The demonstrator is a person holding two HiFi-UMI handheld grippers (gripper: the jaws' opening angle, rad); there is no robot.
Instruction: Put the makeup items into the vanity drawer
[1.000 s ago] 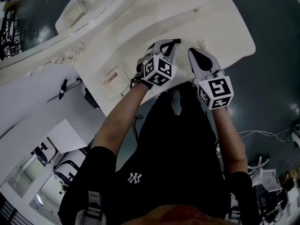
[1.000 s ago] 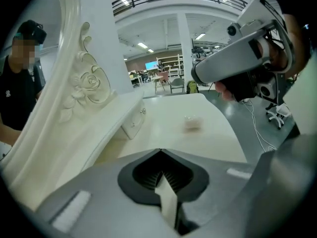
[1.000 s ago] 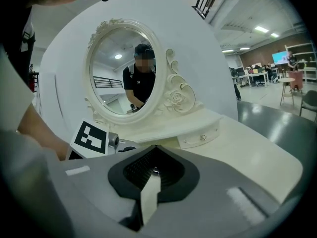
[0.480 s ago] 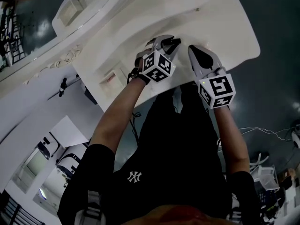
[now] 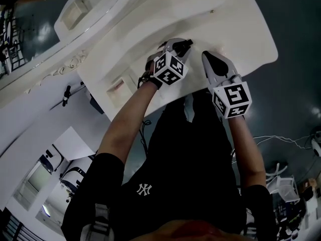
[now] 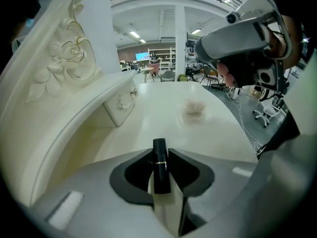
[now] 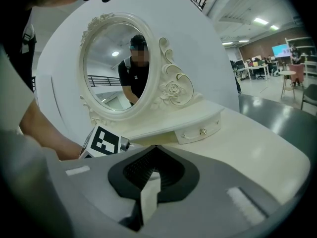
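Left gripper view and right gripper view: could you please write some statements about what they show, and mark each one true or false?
The left gripper grips a black lipstick. True.
The right gripper holds a brush. False: its jaws are shut on nothing.
The mirror is rectangular. False: it is oval, in a carved frame.
A small pale item lies on the vanity top ahead of the left gripper. True.

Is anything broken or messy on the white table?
Nothing stands out. The vanity top looks clean, with nothing spilled. Its small drawer sits shut and straight. The left tool grips a black lipstick squarely between its jaws. The right tool is shut and holds nothing.
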